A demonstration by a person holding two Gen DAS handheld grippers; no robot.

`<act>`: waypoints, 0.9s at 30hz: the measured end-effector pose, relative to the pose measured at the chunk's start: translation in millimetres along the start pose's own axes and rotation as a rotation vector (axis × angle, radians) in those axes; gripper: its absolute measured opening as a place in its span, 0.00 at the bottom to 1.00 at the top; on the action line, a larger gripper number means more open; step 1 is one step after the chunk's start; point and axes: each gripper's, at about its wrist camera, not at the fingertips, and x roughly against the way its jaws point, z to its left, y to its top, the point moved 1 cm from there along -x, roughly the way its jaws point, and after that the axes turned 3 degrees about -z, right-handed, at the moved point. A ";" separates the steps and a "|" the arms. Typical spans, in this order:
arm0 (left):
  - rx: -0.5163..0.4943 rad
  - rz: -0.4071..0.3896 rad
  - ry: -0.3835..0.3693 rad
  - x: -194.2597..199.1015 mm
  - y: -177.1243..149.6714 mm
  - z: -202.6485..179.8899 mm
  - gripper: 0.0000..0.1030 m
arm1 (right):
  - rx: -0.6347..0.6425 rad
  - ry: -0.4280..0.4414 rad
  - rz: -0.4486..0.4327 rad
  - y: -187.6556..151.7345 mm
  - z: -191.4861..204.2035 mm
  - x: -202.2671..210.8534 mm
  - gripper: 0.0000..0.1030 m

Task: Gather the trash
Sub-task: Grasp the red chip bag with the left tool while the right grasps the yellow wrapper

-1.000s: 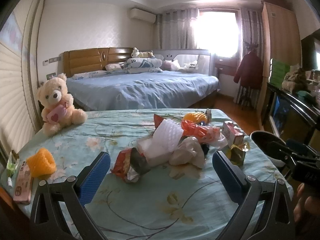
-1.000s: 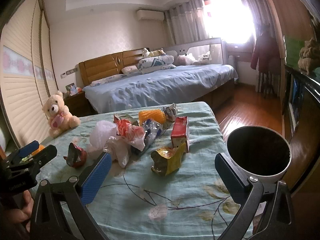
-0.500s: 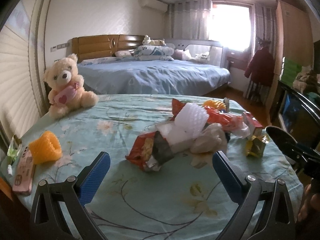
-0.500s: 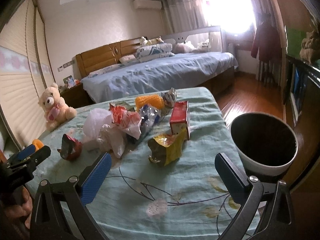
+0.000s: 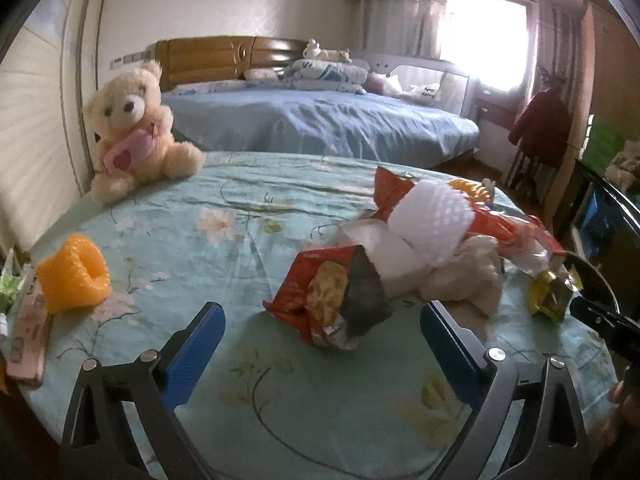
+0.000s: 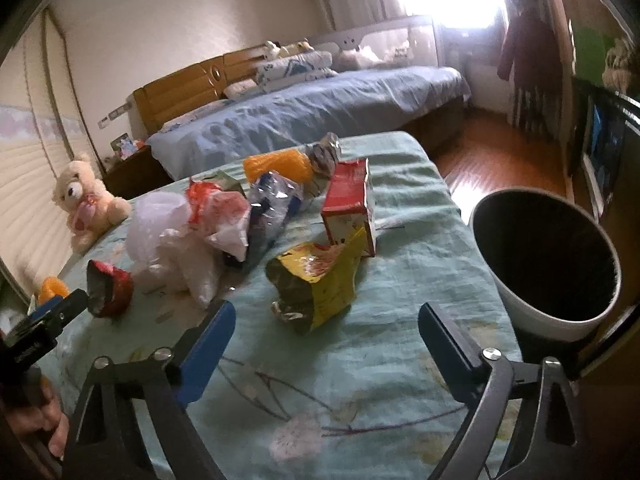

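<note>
Red crumpled chip bag [image 5: 334, 300], torn open, silver inside.

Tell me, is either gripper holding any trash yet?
No. The left gripper and the right gripper are both open and hold nothing.

A heap of wrappers [image 5: 420, 248] is lying on the tabletop [image 5: 248, 216], with a snack bag [image 5: 332, 300] sitting at its near left edge. A teddy bear [image 5: 132, 132] is sitting at the far left, a bed [image 5: 320, 120] is standing behind the tabletop, and a bin [image 6: 544, 264] is standing off its right edge.
</note>
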 end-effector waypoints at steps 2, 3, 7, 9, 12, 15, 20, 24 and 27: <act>0.006 0.014 0.000 -9.2 2.9 2.5 0.89 | -0.005 -0.002 0.020 0.2 -2.1 -6.2 0.74; 0.012 0.021 -0.001 -14.3 4.5 4.1 0.86 | -0.008 -0.001 0.026 -0.1 -2.6 -8.6 0.72; 0.036 0.065 -0.011 -33.7 8.8 7.5 0.71 | -0.034 -0.001 0.065 -0.1 -8.0 -17.5 0.55; 0.047 0.079 -0.025 -41.3 11.5 8.5 0.57 | -0.041 0.004 0.077 0.9 -9.4 -18.9 0.44; 0.033 0.092 -0.039 -47.8 12.9 7.1 0.32 | -0.037 0.007 0.082 1.9 -7.8 -19.5 0.14; 0.018 0.089 -0.048 -46.8 11.1 5.3 0.19 | -0.032 0.017 0.079 1.0 -7.3 -17.9 0.03; -0.003 0.068 -0.080 -33.0 5.5 -0.5 0.09 | -0.014 0.027 0.051 0.7 -5.3 -8.3 0.00; -0.025 0.054 -0.120 -17.1 1.8 -13.5 0.08 | -0.023 0.033 0.028 2.3 -9.5 2.0 0.00; -0.052 0.052 -0.159 -7.4 0.8 -28.1 0.08 | -0.024 0.034 0.014 3.8 -13.6 9.7 0.00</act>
